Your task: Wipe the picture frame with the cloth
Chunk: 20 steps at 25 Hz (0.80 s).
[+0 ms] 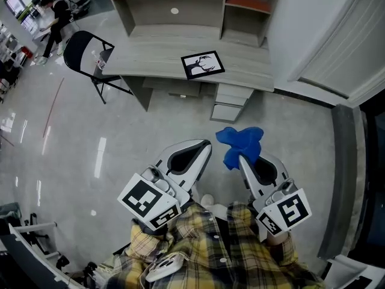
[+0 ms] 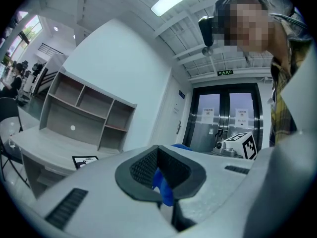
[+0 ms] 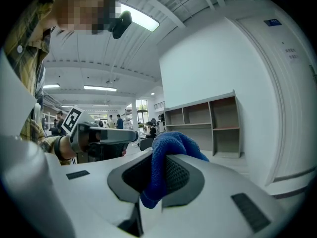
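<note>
A black-framed picture frame (image 1: 203,64) with a deer print lies flat on the grey desk (image 1: 144,56), far ahead of both grippers; in the left gripper view the picture frame (image 2: 85,160) shows small at lower left. My right gripper (image 1: 243,158) (image 3: 158,175) is shut on a blue cloth (image 1: 240,142) (image 3: 171,148), which bunches out over its tip. My left gripper (image 1: 206,144) (image 2: 159,171) is held beside it with jaws together and nothing in them; a bit of the blue cloth (image 2: 162,186) shows beyond its tip. Both grippers hover over the floor, short of the desk.
A black folding chair (image 1: 84,50) stands at the desk's left end. An open shelf unit (image 1: 180,5) rises behind the desk and a drawer unit (image 1: 231,101) sits under it. A white wall (image 1: 325,35) runs along the right. People stand far off at upper left.
</note>
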Tool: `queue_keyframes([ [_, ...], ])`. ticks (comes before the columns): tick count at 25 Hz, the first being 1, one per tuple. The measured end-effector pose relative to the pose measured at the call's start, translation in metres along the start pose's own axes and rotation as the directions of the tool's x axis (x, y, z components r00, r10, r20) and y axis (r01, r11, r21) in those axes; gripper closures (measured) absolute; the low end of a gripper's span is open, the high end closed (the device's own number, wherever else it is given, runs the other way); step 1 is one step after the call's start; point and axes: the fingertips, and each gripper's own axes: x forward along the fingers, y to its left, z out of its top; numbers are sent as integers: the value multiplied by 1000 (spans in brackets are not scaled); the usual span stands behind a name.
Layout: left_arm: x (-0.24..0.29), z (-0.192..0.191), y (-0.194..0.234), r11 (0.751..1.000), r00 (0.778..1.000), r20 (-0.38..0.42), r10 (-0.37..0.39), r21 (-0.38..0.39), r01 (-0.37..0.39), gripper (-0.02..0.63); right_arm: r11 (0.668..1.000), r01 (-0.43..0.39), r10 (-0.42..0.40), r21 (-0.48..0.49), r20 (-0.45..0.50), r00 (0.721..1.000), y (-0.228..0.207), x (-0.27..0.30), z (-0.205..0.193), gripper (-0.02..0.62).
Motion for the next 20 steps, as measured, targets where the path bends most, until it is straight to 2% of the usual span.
queue_keyframes([
  [6, 26, 29, 73, 1000, 1000, 7, -29, 8, 29, 601, 1000, 18, -18, -9, -3, 1000, -23, 75, 15, 543],
  [11, 43, 56, 142, 999, 999, 2, -46, 18, 46, 601, 998, 67, -67, -10, 3, 998, -49, 139, 32, 541],
  [20, 54, 62, 227, 997, 998, -22, -66, -28, 65, 601, 993, 111, -113, -26, -65, 992, -63, 212, 25, 541],
])
